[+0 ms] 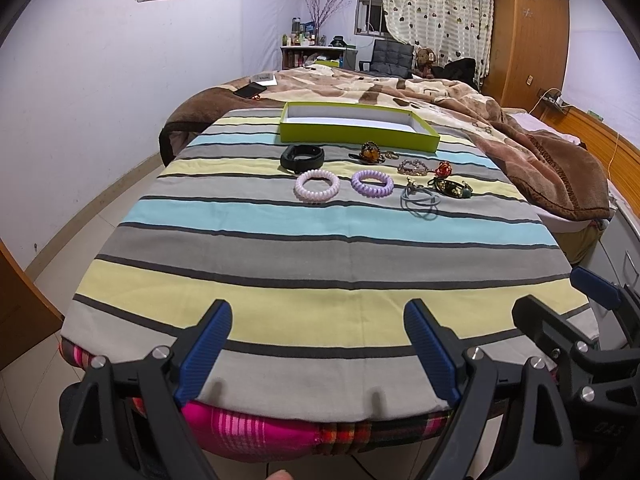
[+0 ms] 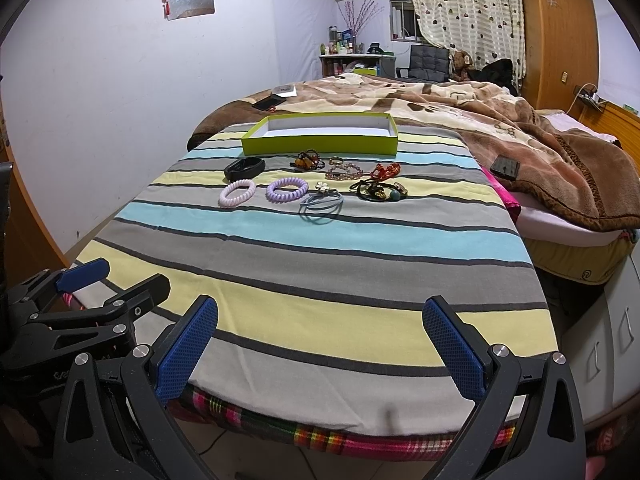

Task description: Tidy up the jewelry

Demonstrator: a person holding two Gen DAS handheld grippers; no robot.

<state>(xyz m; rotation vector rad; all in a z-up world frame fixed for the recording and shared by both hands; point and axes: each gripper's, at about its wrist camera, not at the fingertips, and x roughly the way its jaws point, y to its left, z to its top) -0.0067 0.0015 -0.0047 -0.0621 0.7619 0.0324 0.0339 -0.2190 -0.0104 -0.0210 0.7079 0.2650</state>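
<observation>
left gripper (image 1: pixel 318 350): jaws spread wide, nothing between them; ribbed blue pads on black plastic arms with silver bolts; hovers at near edge of the bed
right gripper (image 2: pixel 320 346): jaws wide apart, holding nothing; blue mesh-textured pads, black frame; just beside left gripper, same near edge
striped sheet (image 1: pixel 304 248): flat woven cloth, bands of yellow, grey, light blue with thin dark lines; pink plaid fabric peeks out underneath at front
pale pink coil band (image 1: pixel 317 185): spiral plastic ring, glossy, lies flat mid-sheet
purple coil band (image 1: pixel 372 183): same spiral shape, just right of pink one, apart
black band (image 1: pixel 302 157): smooth oval loop, behind pink coil
grey-blue hair tie (image 2: pixel 321 202): thin looped cord with a white flower charm, right of purple coil
amber bead piece (image 1: pixel 369 151): lumpy, shiny, near box front
bead bracelet (image 2: pixel 345 172): small beads, beside red knotted cord (image 2: pixel 387 169)
dark hair ties (image 2: pixel 379 191): tangled, with gold and green bits, rightmost
green box (image 1: pixel 352 133): shallow rectangular cardboard tray, white inside, empty, behind all jewelry
brown blanket (image 2: pixel 520 136): fuzzy, rumpled, far and right
</observation>
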